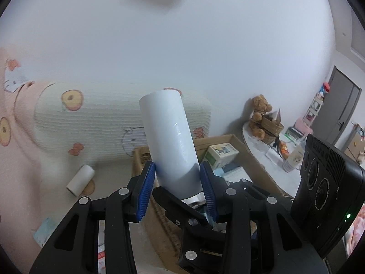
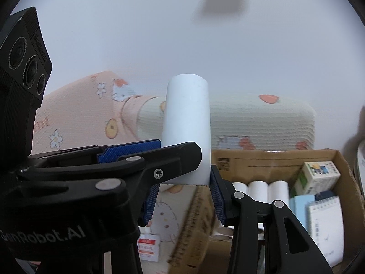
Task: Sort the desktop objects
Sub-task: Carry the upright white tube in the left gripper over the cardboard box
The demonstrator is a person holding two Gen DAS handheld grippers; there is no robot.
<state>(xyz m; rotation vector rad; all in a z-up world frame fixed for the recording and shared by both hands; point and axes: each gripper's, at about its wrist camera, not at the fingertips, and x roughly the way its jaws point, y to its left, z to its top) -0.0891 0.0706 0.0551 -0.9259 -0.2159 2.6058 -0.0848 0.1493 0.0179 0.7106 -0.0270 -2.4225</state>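
Observation:
A white paper roll stands up, tilted a little, between the blue pads of my left gripper, which is shut on its lower end. The right wrist view shows the same roll with its base between the pads of my right gripper, also shut on it. The left gripper's black finger crosses in front of the roll's base there and hides one right pad. The right gripper's camera housing shows at the right of the left wrist view. The roll is held in the air above patterned bedding.
An open cardboard box holds several white rolls, a small printed carton and a spiral notepad. A loose roll lies on the bedding by a pillow. A teddy bear sits on a round table.

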